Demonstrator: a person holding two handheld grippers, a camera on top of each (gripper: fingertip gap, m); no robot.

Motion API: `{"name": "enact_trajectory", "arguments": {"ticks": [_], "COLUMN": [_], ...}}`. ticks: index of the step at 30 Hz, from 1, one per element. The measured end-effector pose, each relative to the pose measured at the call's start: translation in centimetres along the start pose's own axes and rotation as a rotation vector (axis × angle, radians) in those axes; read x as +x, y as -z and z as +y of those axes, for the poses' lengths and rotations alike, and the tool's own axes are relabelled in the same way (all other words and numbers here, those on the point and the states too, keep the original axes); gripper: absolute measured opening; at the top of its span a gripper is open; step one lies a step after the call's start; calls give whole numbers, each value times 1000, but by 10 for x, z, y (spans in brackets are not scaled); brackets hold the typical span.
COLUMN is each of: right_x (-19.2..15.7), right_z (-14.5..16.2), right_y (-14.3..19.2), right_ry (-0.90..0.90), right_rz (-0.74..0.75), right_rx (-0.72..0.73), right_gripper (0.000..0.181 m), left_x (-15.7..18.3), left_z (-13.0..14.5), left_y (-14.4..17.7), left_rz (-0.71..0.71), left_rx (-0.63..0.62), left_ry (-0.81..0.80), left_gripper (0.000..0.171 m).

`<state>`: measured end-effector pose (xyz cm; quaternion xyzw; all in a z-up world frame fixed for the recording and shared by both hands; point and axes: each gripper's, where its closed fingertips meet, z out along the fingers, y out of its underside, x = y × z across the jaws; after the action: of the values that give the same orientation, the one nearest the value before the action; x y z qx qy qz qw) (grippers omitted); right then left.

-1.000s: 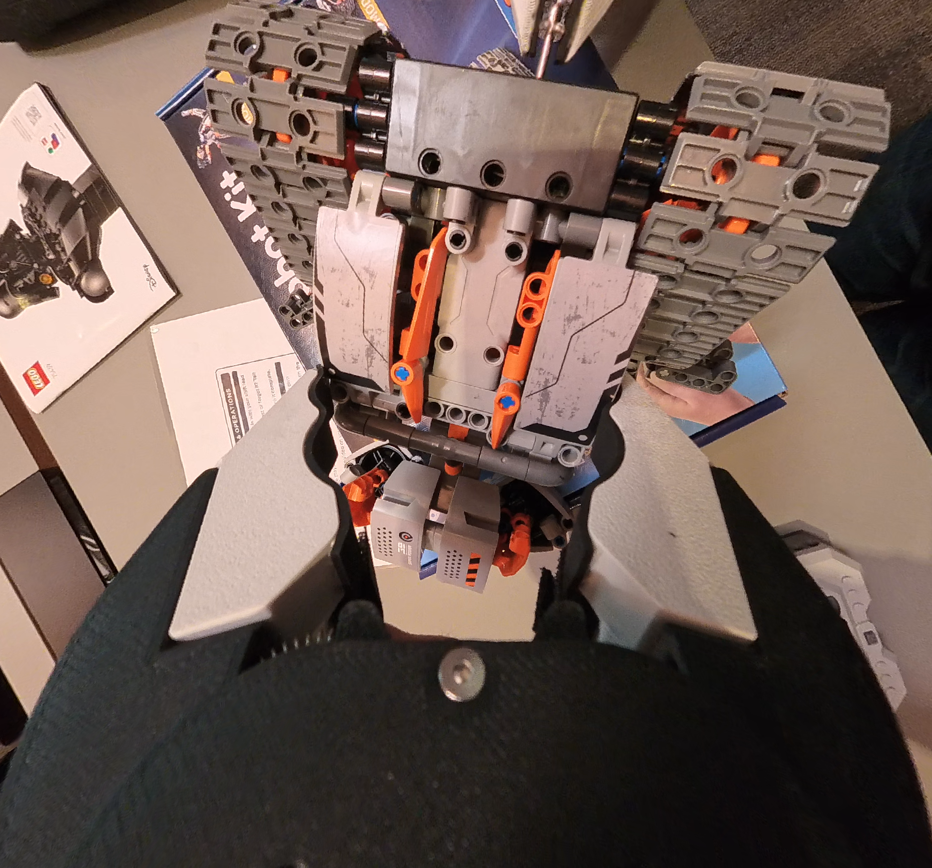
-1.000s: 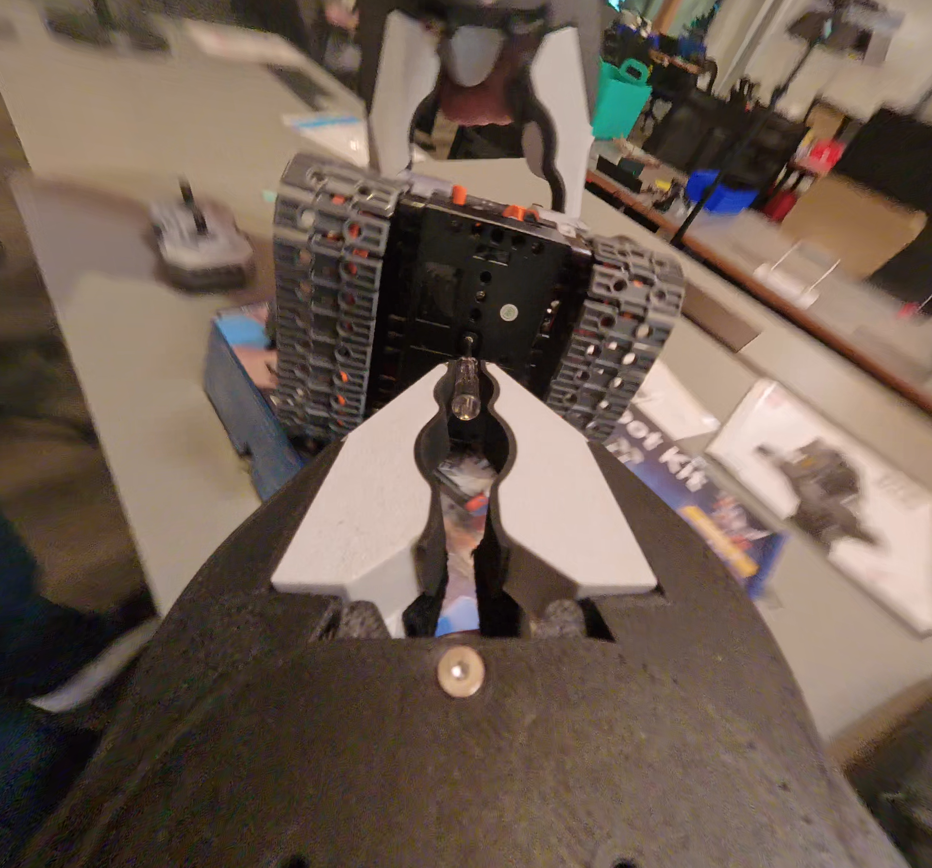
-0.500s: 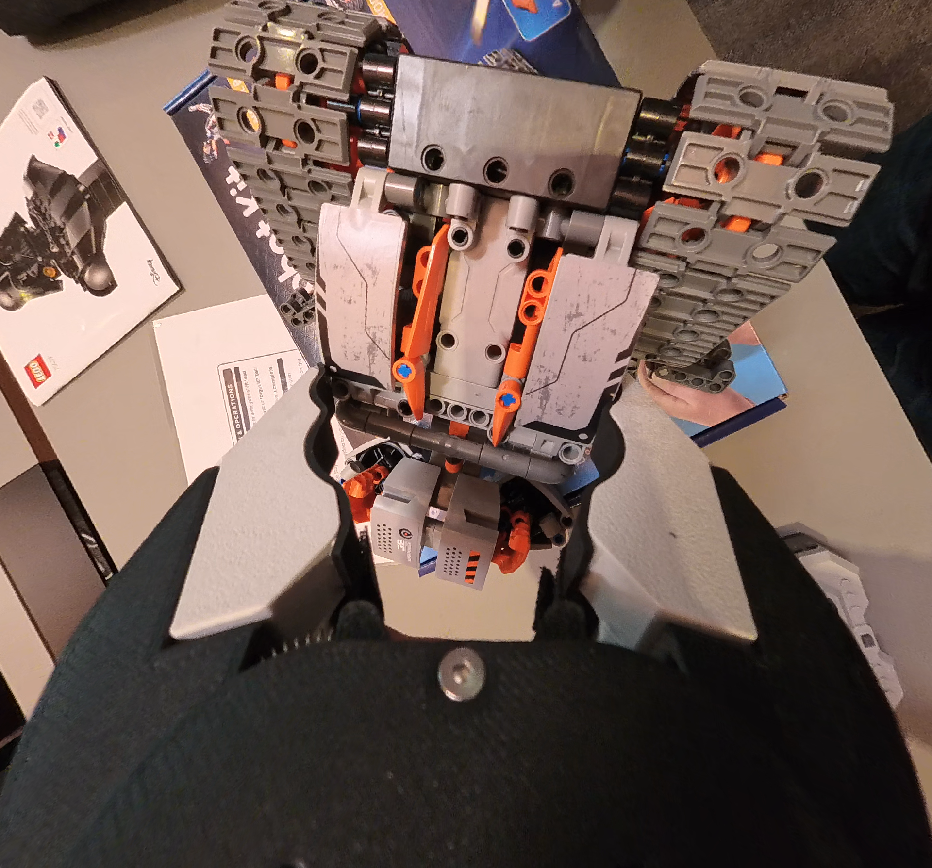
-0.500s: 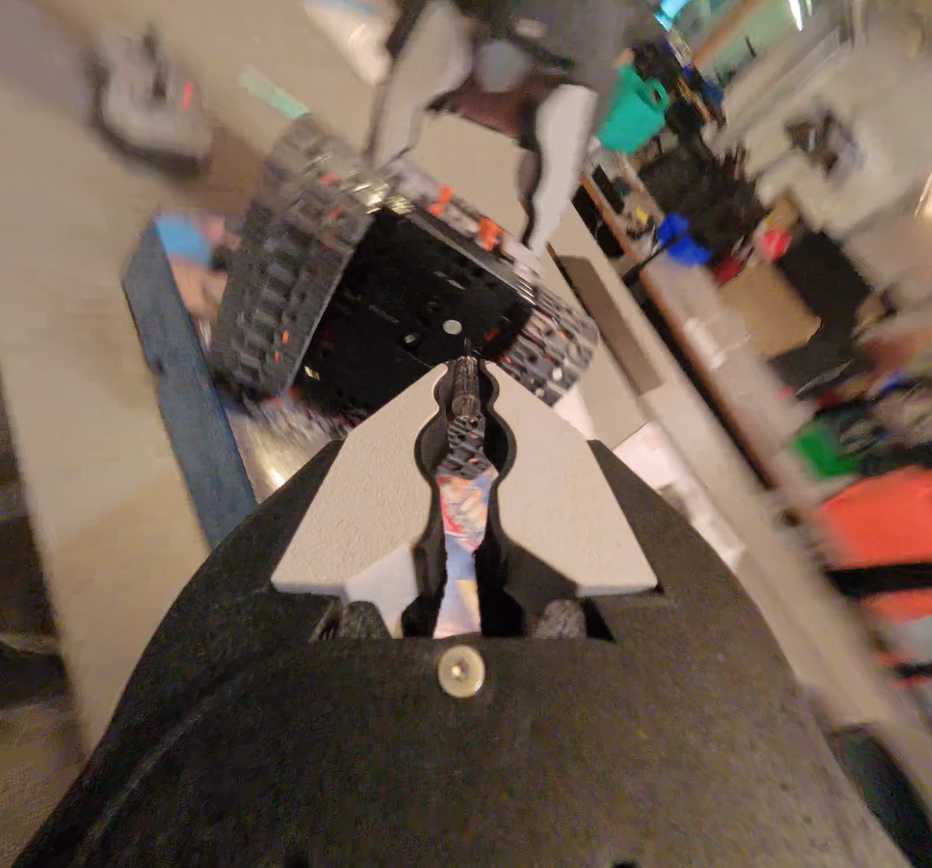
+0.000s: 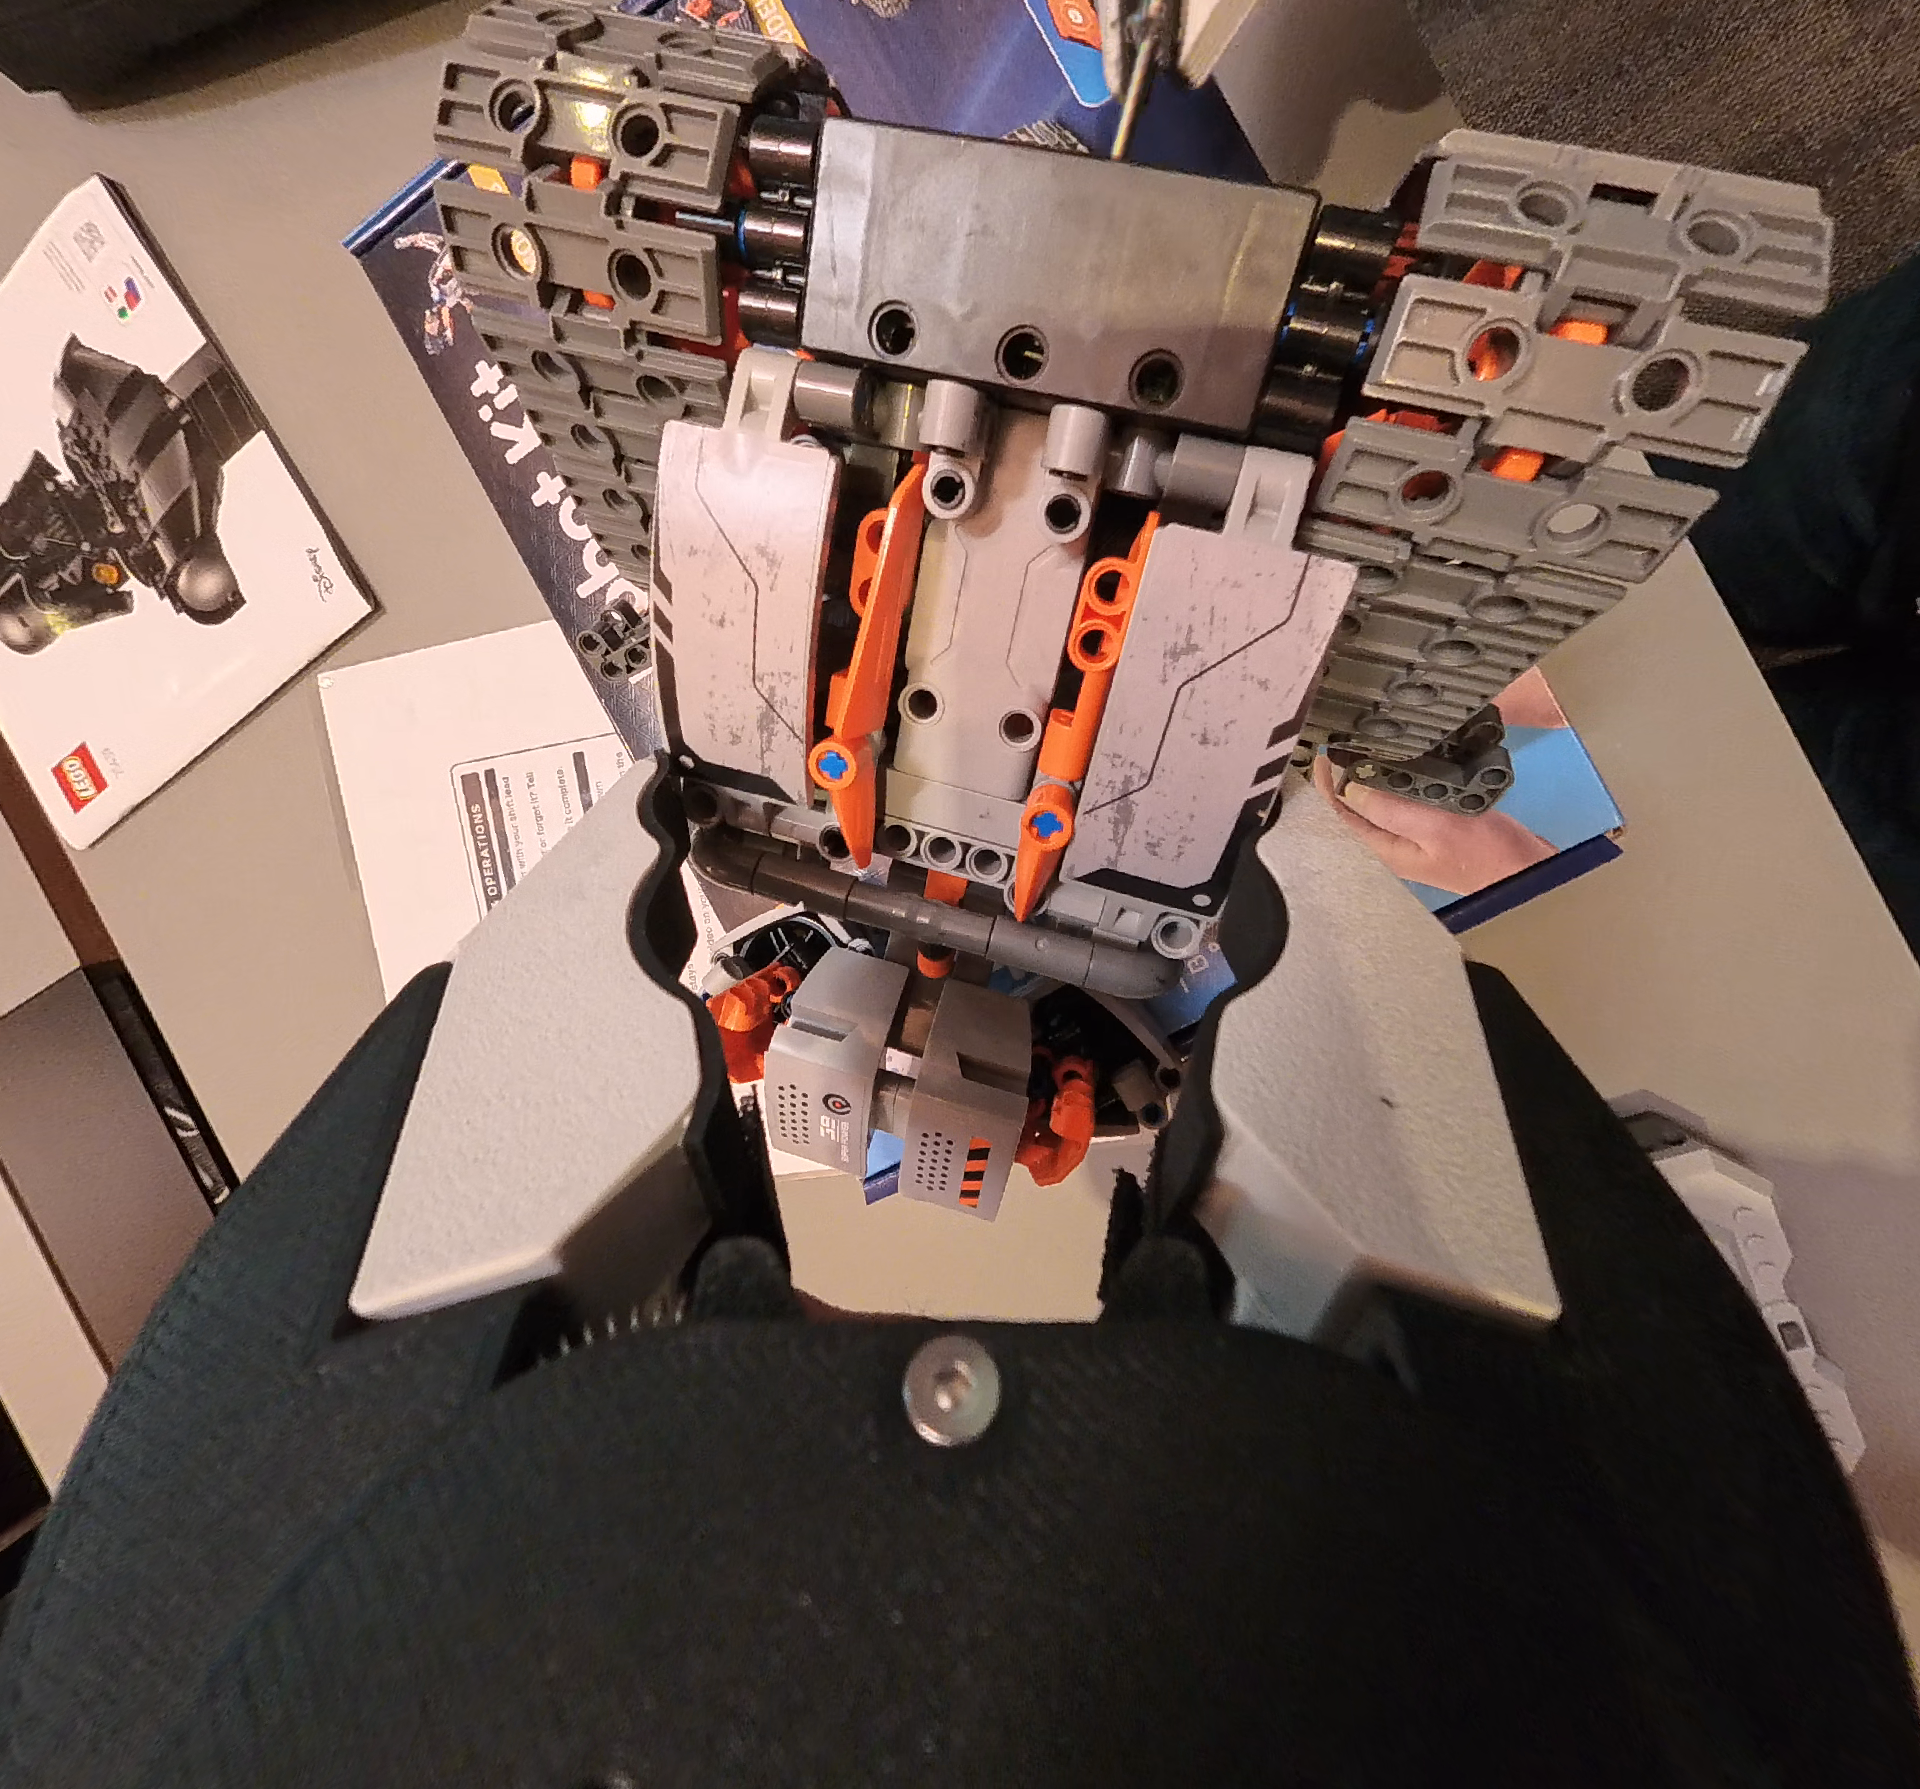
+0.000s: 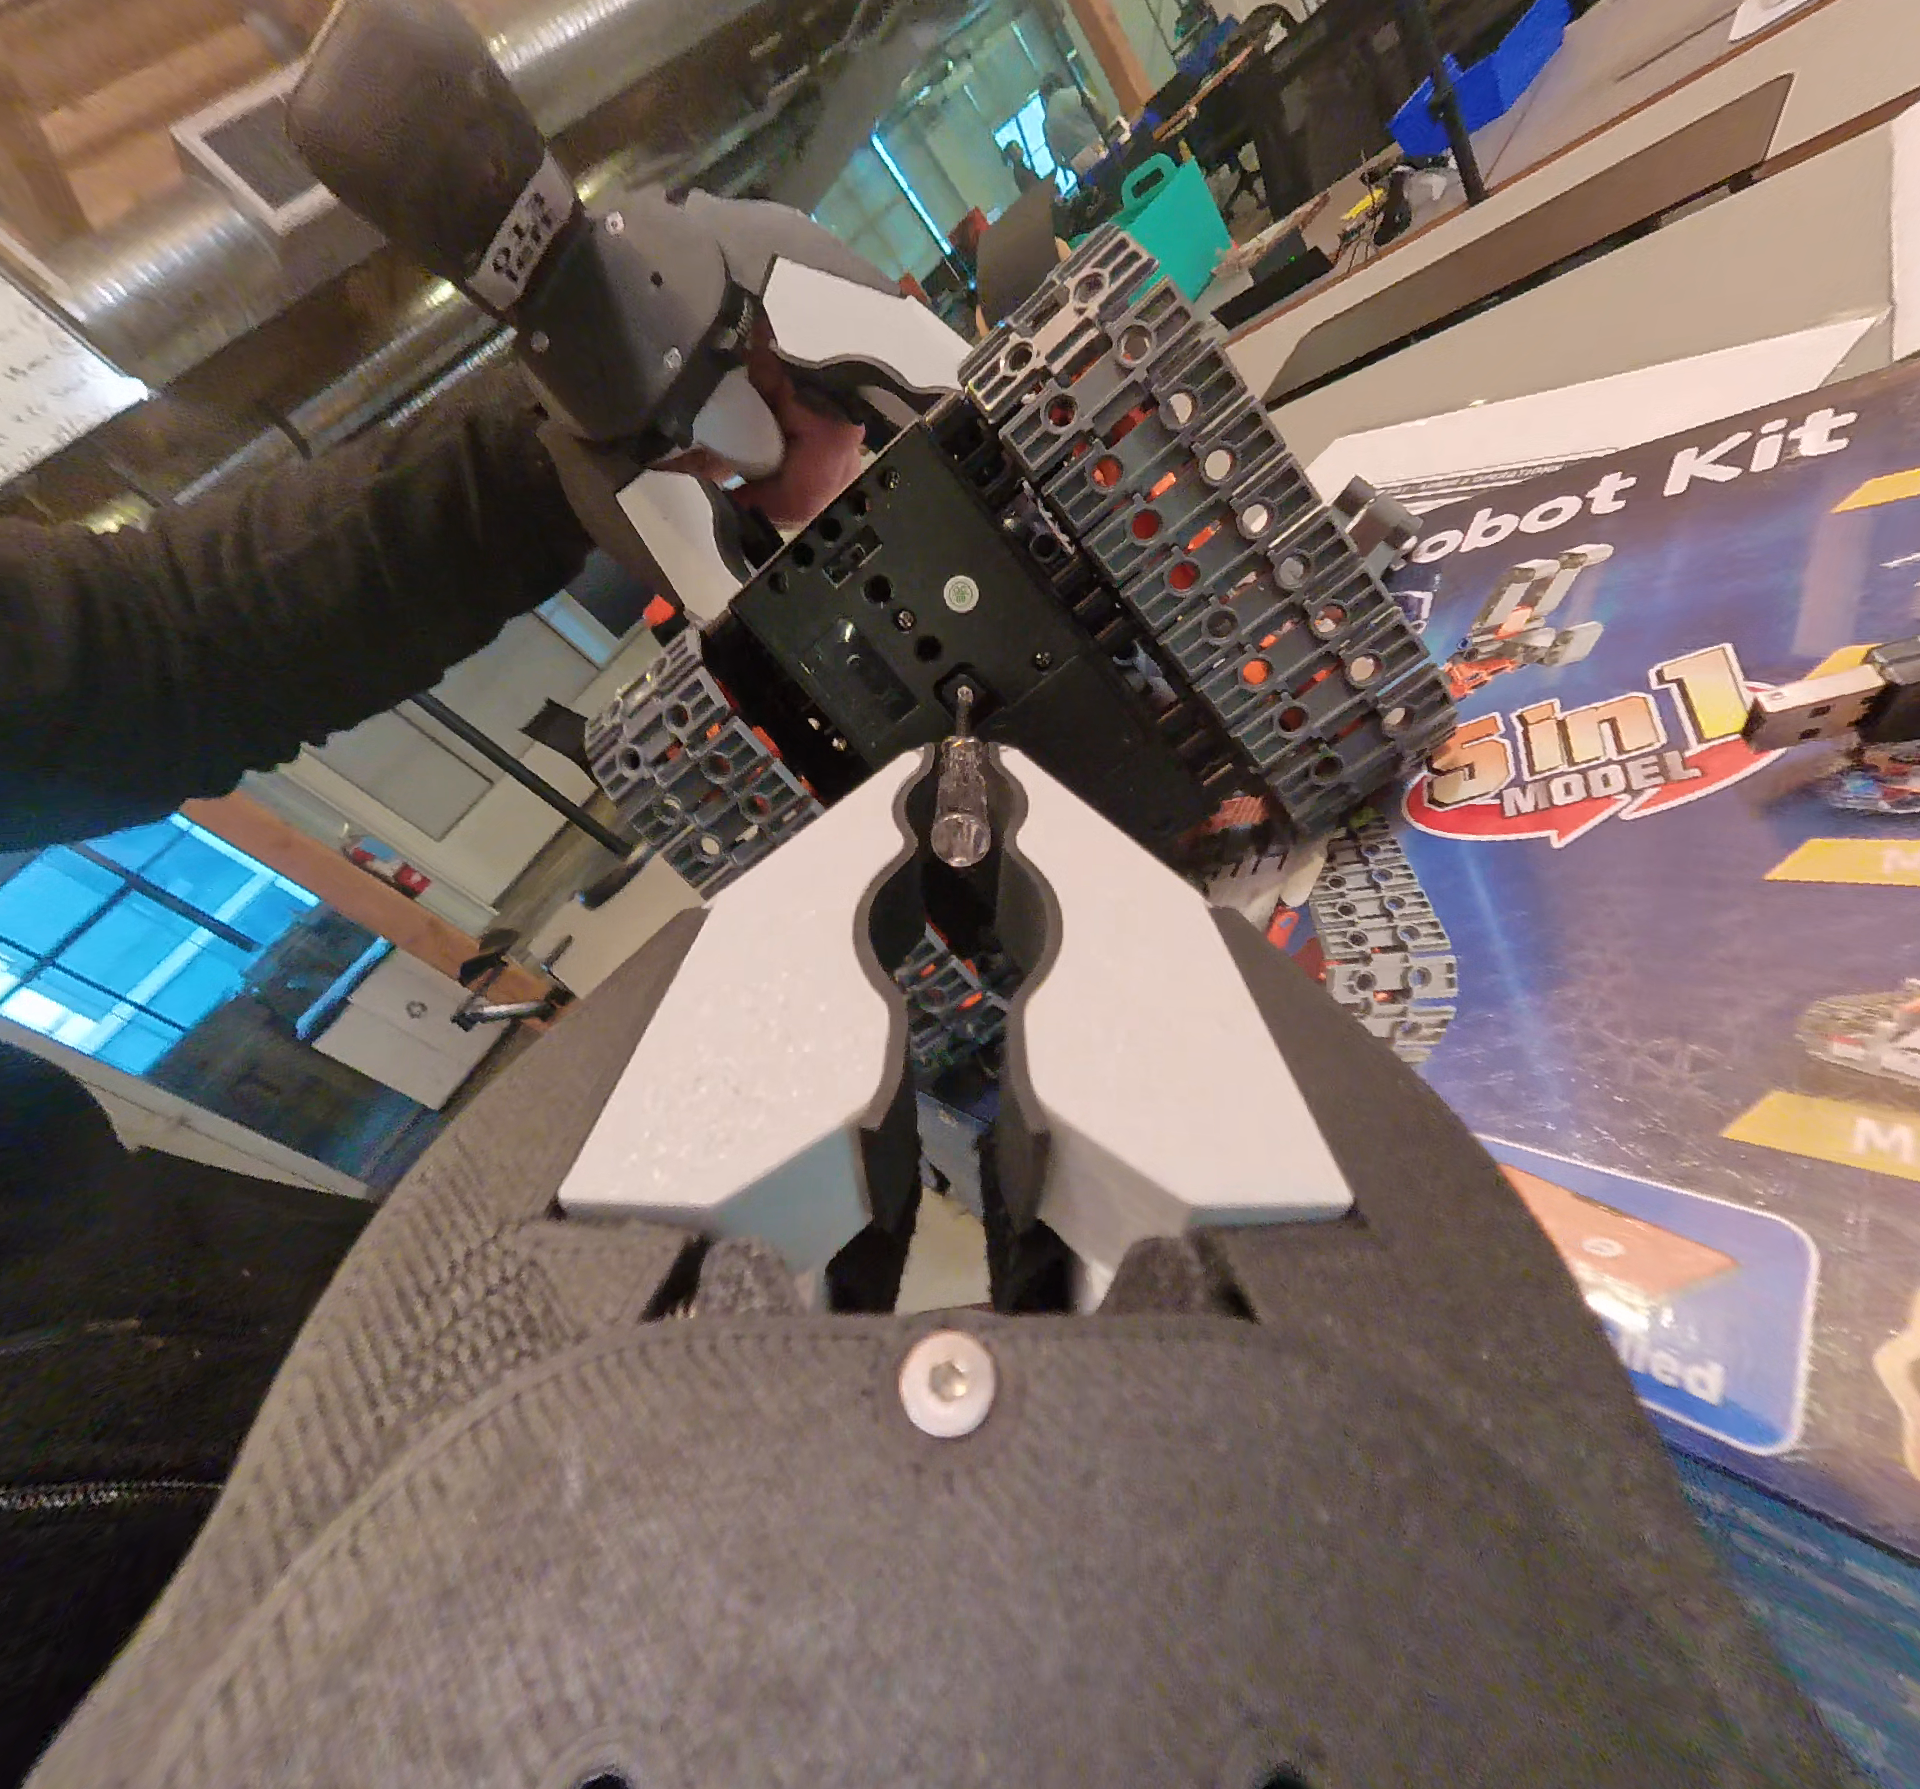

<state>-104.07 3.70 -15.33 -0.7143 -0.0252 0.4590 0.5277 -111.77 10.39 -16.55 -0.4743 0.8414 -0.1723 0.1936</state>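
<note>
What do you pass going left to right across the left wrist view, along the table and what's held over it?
White booklet with a dark model pictured on it → white printed sheet → tracked brick-built robot held in the left claw → grey part at the right edge.

Opposed close wrist views share tracked model (image 5: 966,534).
</note>
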Motion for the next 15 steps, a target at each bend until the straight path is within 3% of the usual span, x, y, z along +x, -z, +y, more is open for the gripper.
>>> {"name": "enact_trajectory", "arguments": {"ticks": [15], "right_x": [0], "right_z": [2], "right_y": [-6], "right_ry": [-29], "right_rz": [29], "right_rx": [-14], "right_gripper": [4], "left_x": [-2], "left_z": [-3], "left_y": [-3], "left_rz": [-3], "left_rx": [2], "left_ry": [3], "left_gripper": [102]}}
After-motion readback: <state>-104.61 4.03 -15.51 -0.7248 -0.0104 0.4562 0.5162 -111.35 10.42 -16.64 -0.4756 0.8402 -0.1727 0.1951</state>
